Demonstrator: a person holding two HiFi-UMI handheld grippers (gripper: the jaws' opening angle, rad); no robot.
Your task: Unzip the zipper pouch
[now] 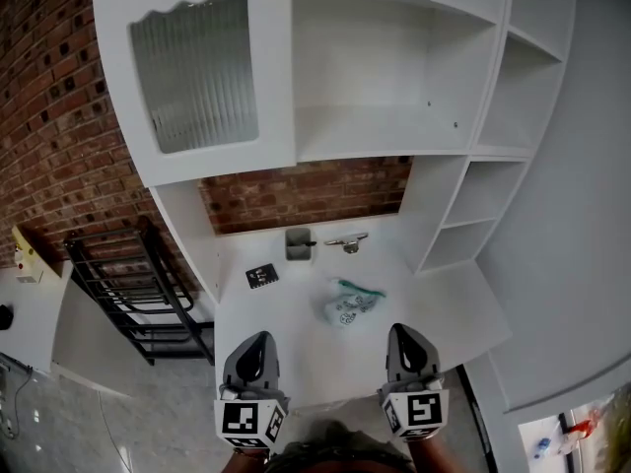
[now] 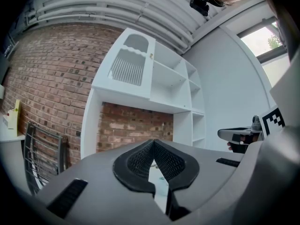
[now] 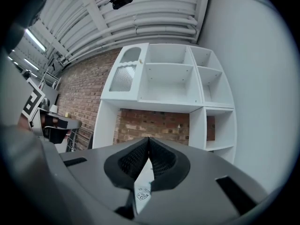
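Observation:
The zipper pouch [image 1: 350,304], white with a dark print and a teal zipper edge, lies flat on the white desk top [image 1: 296,348], roughly in the middle. My left gripper [image 1: 259,339] hovers at the desk's near edge, left of and nearer than the pouch. Its jaws are shut with nothing between them [image 2: 153,144]. My right gripper [image 1: 403,331] hovers at the near edge, right of and nearer than the pouch, also shut and empty [image 3: 148,139]. A sliver of the printed pouch [image 3: 142,194] shows below the right jaws.
At the back of the desk stand a grey holder [image 1: 298,243] and a metal piece [image 1: 347,241]; a small black square [image 1: 261,275] lies to the left. White shelves [image 1: 394,77] rise above. A black metal rack [image 1: 138,284] stands on the floor at the left.

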